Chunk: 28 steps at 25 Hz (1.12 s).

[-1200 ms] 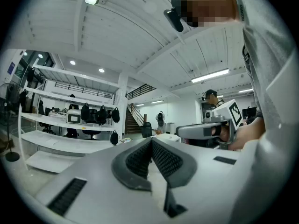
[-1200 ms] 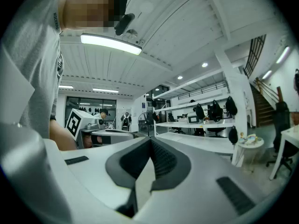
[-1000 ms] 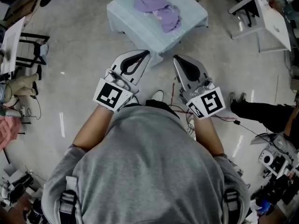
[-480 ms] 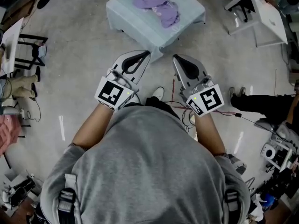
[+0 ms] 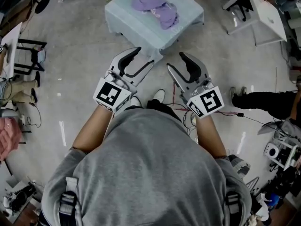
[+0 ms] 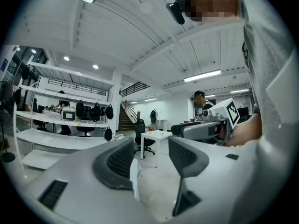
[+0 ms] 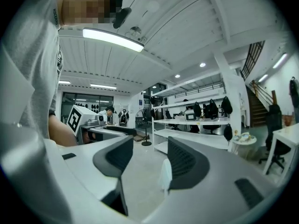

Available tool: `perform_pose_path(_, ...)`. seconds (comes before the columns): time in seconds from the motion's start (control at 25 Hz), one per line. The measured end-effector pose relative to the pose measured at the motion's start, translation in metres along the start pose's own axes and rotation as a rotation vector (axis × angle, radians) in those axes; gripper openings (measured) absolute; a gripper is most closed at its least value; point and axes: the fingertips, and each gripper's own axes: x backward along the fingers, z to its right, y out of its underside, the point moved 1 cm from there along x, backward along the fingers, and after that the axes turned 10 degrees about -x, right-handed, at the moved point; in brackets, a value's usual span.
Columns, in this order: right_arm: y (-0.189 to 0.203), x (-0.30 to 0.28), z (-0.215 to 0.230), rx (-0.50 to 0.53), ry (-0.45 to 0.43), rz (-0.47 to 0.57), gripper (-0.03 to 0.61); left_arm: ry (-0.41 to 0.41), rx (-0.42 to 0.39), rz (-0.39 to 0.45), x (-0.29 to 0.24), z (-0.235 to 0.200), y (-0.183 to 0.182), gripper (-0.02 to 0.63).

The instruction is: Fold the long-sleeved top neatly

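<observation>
Standing back from the work, I am at the very start: the approach, with nothing folded and nothing gripped. The long-sleeved top (image 5: pixel 157 9), a lilac garment, lies crumpled in a heap about the middle of the table (image 5: pixel 141 28), clear of its edges, with its sleeves and hem lost in the bunching. The table's near corner points at me across a stretch of bare floor (image 5: pixel 80 65), and both tools are well short of it.

The left gripper (image 5: pixel 144 57) is held out in front of the chest, roughly level. Its jaws have just been opening and now stand spread, with only the room showing between them. The right gripper (image 5: pixel 175 60) mirrors it: its jaws have likewise just been opening, they are apart, and nothing sits between them.

As I judge it, the next move is to close the distance to the near corner and bring both tools down over the heap. Then I need to find two matching points, shoulders or hem corners, and pull the cloth out flat before any fold. The risk I see is pinching several layers at once, since the heap hides which part is which.
</observation>
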Motion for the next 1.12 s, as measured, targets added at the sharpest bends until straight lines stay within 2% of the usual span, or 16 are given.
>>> perform_pose_path(0.04, 0.000, 0.000, 0.001, 0.002, -0.001, -0.004, 0.256, 0.000, 0.001, 0.004, 0.000, -0.002, -0.001, 0.270)
perform_pose_path(0.2, 0.000, 0.000, 0.009, 0.009, -0.004, -0.002, 0.360, -0.011, -0.012, 0.015, -0.002, -0.007, -0.005, 0.302)
perform_pose_path(0.28, -0.002, 0.000, 0.014, 0.014, -0.001, -0.001, 0.379, -0.020, -0.020, 0.016, -0.004, -0.010, -0.005, 0.309)
perform_pose_path(0.68, -0.005, 0.001, 0.040, 0.020, -0.053, -0.007, 0.385, -0.069, -0.041, -0.015, -0.025, -0.011, -0.003, 0.313)
perform_pose_path(1.12, 0.001, -0.013, 0.067, 0.019, -0.142, -0.040, 0.383, -0.205, -0.039, -0.041, -0.033, -0.028, 0.001, 0.311)
